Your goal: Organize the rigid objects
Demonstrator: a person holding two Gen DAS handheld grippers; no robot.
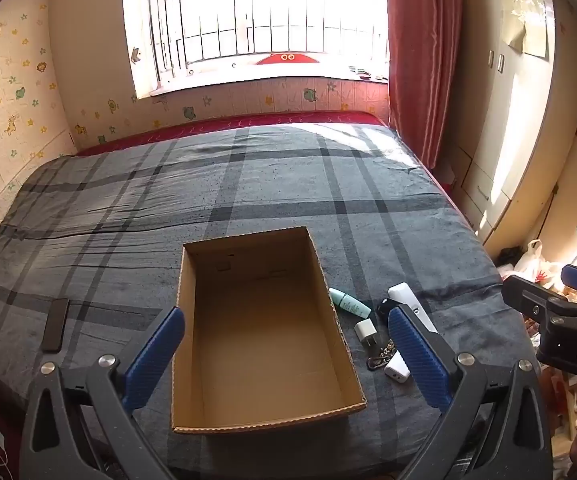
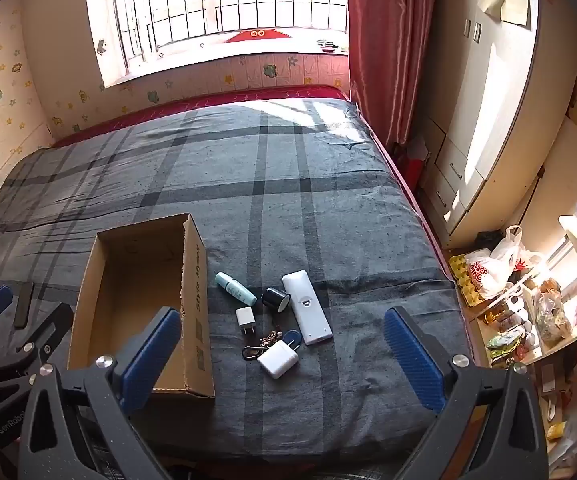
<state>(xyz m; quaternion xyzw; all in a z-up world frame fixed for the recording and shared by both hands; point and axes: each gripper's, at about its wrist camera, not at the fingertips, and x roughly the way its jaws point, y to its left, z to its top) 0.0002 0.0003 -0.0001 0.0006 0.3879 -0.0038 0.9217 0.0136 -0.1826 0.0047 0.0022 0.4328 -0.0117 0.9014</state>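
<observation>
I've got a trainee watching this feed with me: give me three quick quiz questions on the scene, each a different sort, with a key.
1. True or false: the cardboard box is empty.
2. Which lies nearest the box? A) white remote B) teal bottle C) large white charger
3. Fill in: both the left gripper and the right gripper are ____, holding nothing.

Key: 1 true; 2 B; 3 open

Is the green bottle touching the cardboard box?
Apart. The right wrist view shows grey blanket between the green bottle and the cardboard box.
</observation>
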